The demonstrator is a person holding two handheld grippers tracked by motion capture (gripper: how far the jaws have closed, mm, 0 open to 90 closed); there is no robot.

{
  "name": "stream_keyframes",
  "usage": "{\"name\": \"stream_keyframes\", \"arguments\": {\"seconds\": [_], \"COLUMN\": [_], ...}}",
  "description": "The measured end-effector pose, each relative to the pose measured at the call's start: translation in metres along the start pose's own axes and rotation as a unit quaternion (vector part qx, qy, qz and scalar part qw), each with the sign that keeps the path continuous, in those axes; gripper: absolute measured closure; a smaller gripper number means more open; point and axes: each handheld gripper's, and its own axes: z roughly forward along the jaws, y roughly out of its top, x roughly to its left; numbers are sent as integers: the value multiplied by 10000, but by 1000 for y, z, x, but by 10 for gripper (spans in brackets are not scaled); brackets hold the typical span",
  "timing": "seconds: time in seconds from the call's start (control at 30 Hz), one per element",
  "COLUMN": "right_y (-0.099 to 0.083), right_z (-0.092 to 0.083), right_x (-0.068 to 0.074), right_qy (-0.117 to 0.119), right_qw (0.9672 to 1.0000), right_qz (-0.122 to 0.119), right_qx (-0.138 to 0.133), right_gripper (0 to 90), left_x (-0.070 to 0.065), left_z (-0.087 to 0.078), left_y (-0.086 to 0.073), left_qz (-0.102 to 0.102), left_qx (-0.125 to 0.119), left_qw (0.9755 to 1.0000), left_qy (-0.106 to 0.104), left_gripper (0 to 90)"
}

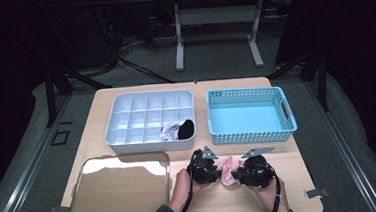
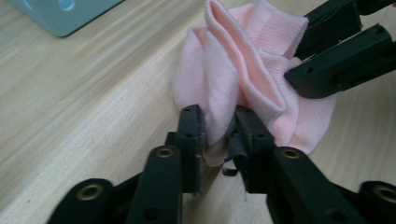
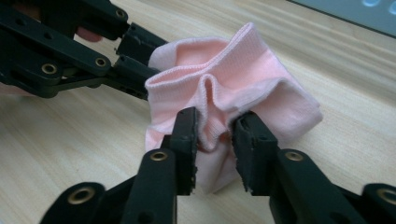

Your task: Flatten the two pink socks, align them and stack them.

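Observation:
A pink sock lies bunched on the wooden table near its front edge, held from both sides. My left gripper is shut on the sock's left part; its jaws pinch a fold of the pink sock in the left gripper view, midpoint. My right gripper is shut on the right part, and the right gripper view shows the sock's ribbed cuff fold squeezed between the jaws, midpoint. The other gripper's jaws appear at each view's upper edge, also clamped on the sock.
A white divided organiser stands at the back left, with a white sock and a black sock in its front compartments. A blue basket sits at the back right. A shiny tray lies at the front left.

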Motion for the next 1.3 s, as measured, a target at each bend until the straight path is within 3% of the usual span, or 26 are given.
{"name": "stream_keyframes", "arguments": {"seconds": [0.13,0.27,0.4,0.5,0.57,0.63,0.7,0.8,1.0,1.3], "right_y": [2,1,1,3,4,6,7,7,6,-1], "right_z": [0,-6,-9,-2,4,7,8,7,-1,-23], "right_x": [-1,2,9,11,12,14,17,16,13,-8], "right_qy": [-3,-50,-14,9,2,-36,-169,-168,-49,-309], "right_qw": [10000,9999,9998,9999,9999,9997,9993,9993,9996,9990], "right_qz": [-35,-38,-100,-157,-154,-231,-327,-333,-223,-30], "right_qx": [-25,-113,-182,-44,-8,3,-13,-82,-170,-308], "right_gripper": [738,642,630,614,644,707,778,846,858,857], "left_x": [-1,-3,-5,-8,-9,-11,-10,-10,-11,-10], "left_z": [1,0,-1,-2,-3,-5,-7,-8,-10,-12], "left_y": [-3,-5,-7,-10,-10,-13,-15,-17,-20,-23], "left_qz": [-102,-153,-266,-369,-407,-478,-539,-604,-680,-800], "left_qx": [-38,-57,-84,-102,-110,-140,-152,-164,-189,-248], "left_qw": [9999,9997,9992,9986,9983,9972,9966,9961,9952,9942], "left_qy": [79,201,271,361,399,566,603,620,681,675], "left_gripper": [841,848,849,850,851,852,852,853,853,853]}}
